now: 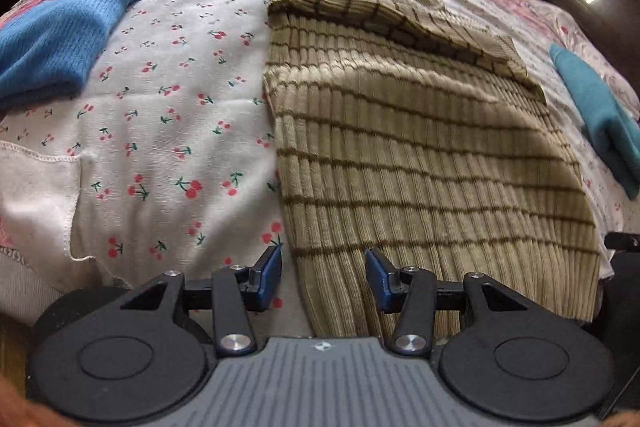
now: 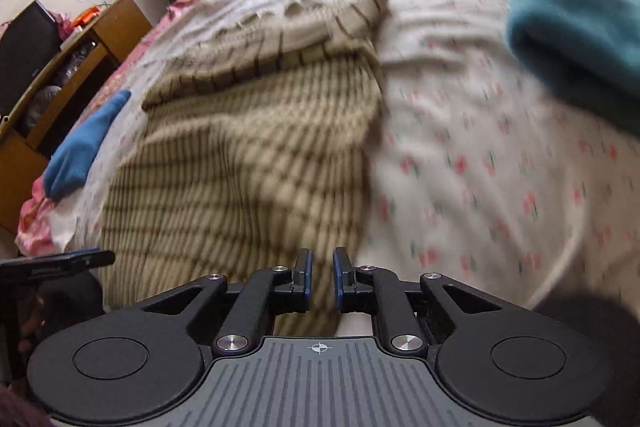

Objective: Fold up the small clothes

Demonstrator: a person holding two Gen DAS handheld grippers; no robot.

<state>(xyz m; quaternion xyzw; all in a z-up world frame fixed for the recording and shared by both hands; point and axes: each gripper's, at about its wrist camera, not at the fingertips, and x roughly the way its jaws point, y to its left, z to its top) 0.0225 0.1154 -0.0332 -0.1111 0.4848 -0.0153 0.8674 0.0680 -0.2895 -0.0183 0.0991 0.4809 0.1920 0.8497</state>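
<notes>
A beige ribbed sweater with thin brown stripes [image 1: 420, 155] lies flat on the cherry-print sheet [image 1: 168, 107], its sleeve folded across the upper part. My left gripper [image 1: 322, 267] is open and empty, its jaws straddling the sweater's near left hem corner. In the right wrist view, which is motion-blurred, the same sweater [image 2: 248, 155] lies ahead. My right gripper [image 2: 322, 267] hovers over its near right edge with the jaws slightly apart and nothing between them.
A blue knit garment [image 1: 56, 39] lies folded at the left, also showing in the right wrist view [image 2: 80, 147]. A teal folded garment [image 1: 600, 115] lies at the right [image 2: 576, 27]. A wooden shelf [image 2: 68, 79] stands beside the bed. Pillows lie at the far end.
</notes>
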